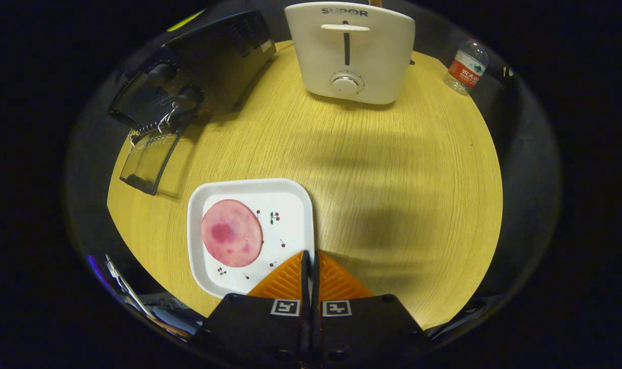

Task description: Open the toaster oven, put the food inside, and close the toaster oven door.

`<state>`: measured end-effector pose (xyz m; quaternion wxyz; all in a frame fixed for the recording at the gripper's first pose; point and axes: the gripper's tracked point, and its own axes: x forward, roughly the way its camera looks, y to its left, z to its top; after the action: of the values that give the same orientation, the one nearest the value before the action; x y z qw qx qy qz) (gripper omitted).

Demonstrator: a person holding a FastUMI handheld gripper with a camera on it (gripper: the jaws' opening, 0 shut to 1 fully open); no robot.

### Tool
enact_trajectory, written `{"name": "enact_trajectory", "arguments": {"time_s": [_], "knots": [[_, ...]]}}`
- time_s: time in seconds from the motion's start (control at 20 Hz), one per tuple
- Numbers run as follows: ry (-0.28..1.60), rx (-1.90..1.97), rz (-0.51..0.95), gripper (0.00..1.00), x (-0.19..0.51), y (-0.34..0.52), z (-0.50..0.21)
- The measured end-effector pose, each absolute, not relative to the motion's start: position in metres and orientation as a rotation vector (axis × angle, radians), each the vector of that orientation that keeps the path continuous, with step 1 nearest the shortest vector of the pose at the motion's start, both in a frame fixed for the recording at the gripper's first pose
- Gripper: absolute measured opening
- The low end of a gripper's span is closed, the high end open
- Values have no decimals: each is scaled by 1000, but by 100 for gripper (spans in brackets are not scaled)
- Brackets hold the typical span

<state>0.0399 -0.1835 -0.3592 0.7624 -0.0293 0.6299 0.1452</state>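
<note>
Pink round slice (232, 233) on a white plate (290, 197) dotted with tiny red cherries; yellow wood-grain table (393, 169); black toaster oven (213, 56); cream-white toaster (349, 51); red-labelled clear bottle (465, 66).

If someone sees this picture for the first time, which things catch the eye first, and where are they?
The pink round slice on the white plate stands out first, just ahead and left of the gripper, whose fingers are shut on nothing. Beyond it, across the wooden table, stands a white toaster. The black toaster oven sits far left, its glass door open.
</note>
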Motion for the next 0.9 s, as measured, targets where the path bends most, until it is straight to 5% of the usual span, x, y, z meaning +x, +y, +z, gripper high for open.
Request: {"name": "enact_trajectory", "arguments": {"time_s": [0.4,0.9], "knots": [[1376,-1,328,2,40,-182,-359],[1352,261,178,2,24,-172,-355]]}}
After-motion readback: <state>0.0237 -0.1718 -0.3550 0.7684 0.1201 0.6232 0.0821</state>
